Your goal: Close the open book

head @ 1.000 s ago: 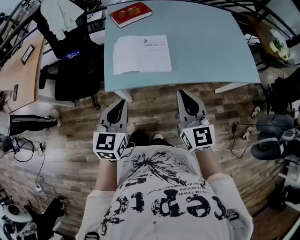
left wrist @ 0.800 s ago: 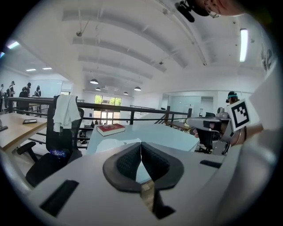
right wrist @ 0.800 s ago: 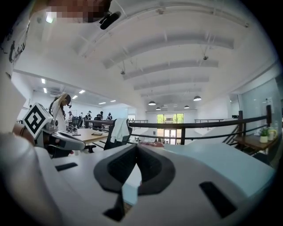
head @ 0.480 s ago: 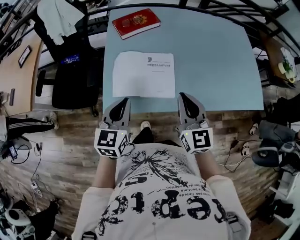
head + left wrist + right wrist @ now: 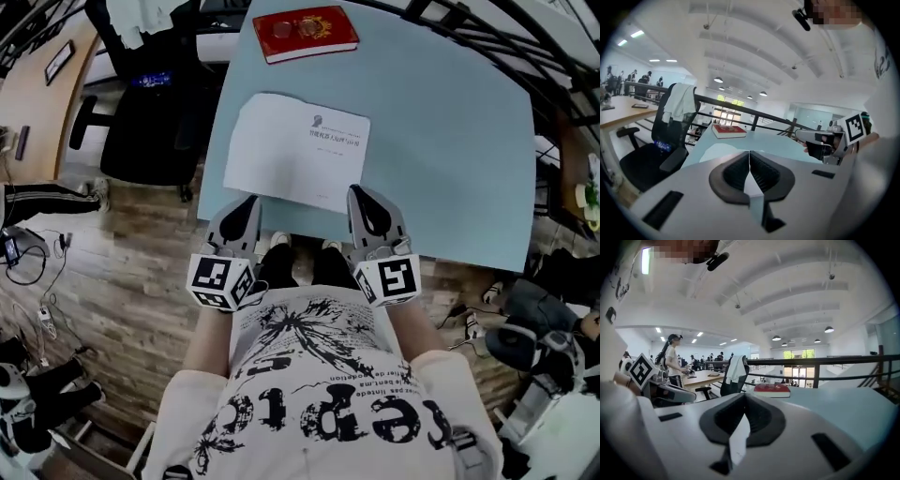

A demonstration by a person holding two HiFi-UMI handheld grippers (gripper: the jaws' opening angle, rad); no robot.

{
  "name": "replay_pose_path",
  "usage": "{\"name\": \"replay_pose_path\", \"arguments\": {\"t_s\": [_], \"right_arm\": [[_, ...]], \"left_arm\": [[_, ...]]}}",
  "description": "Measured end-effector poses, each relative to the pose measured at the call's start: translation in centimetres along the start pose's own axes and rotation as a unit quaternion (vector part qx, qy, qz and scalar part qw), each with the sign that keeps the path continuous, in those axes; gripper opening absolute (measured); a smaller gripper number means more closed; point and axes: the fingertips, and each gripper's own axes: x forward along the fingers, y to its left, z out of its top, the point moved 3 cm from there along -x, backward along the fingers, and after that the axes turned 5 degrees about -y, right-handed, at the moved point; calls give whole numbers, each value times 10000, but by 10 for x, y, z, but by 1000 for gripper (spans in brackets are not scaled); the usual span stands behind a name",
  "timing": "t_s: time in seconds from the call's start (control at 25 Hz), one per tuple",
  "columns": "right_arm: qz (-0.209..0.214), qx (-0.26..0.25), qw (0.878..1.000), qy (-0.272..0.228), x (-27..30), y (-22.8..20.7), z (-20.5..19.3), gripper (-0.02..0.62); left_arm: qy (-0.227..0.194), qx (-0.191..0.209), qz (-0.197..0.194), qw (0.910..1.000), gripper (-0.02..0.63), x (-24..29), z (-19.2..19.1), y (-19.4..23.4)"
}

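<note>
Book [image 5: 298,150]: open, flat on the table [image 5: 450,141], just behind its front edge, within reach.
Left gripper [image 5: 247,204]: at that edge, jaws pressed together, empty, poised for pushing a cover.
Right gripper [image 5: 361,194]: same edge, jaws seemingly together, empty.

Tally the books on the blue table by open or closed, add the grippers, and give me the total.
Open books: 1, the white open book
Closed books: 1, the red book
Grippers: 2, the left gripper and the right gripper
Total: 4
</note>
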Motion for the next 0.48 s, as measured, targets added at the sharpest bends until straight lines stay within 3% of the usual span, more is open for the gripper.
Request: {"name": "replay_pose_path", "arguments": {"t_s": [0.12,0.28,0.4,0.48], "right_arm": [[462,-58,9988,143,13,-1,-13,11],[772,-57,9966,272,32,-5,-28,11],[859,-55,9957,355,40,-8,-40,11],[869,-56,9954,398,45,-10,-48,11]], "left_arm": [[62,-775,340,9964,20,2,-34,6],[233,-1916,676,9789,25,11,-82,19],[391,-2396,917,9657,111,18,-109,30],[422,-2679,1030,9570,115,24,-120,38]]}}
